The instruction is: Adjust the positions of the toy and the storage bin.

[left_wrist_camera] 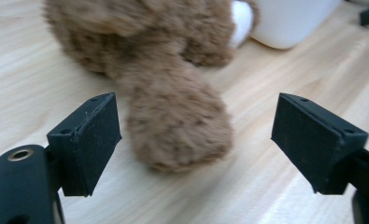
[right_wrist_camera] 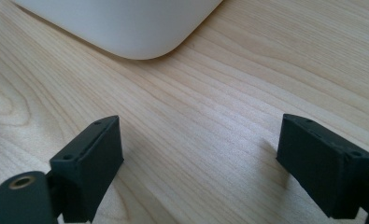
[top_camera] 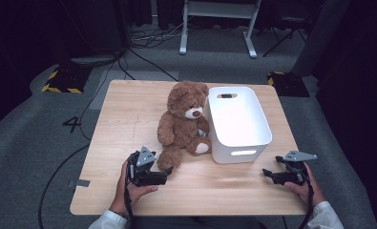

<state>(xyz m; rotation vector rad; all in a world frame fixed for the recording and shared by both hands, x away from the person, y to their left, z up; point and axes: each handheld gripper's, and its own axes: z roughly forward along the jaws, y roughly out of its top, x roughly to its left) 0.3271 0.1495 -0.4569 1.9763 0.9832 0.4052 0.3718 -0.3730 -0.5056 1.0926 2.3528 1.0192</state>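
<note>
Left gripper (top_camera: 168, 172) sat low at the near left of the table (top_camera: 129, 119), in my left hand (top_camera: 129, 188), aimed to the right at the teddy bear (top_camera: 183, 121). Its jaws stood wide apart with nothing pressed between them. In the left gripper view the bear's brown furry leg (left_wrist_camera: 180, 126) lay on the wood in the gap between the two black pads (left_wrist_camera: 95, 140), ahead of them and touching neither. I had no hold on it.

Right gripper (top_camera: 268, 174) rested at the near right of the table, in my right hand (top_camera: 303, 188), pointing left. Its jaws were also spread wide and held nothing; the right gripper view showed bare wood grain between them, with the rounded near corner of the white bin (right_wrist_camera: 135, 28) farther off.

Sitting upright near the middle of the table, the teddy bear faced the near right, with a white muzzle and pale foot pads. Its right side leaned against the left wall of the white bin (top_camera: 238, 124), touching it. The leg closest to me stretched toward the left gripper and ended just beside its jaws. The bin stood to the right of the bear, open at the top, with a handle slot in its near wall. The two grippers were well apart from each other.
</note>
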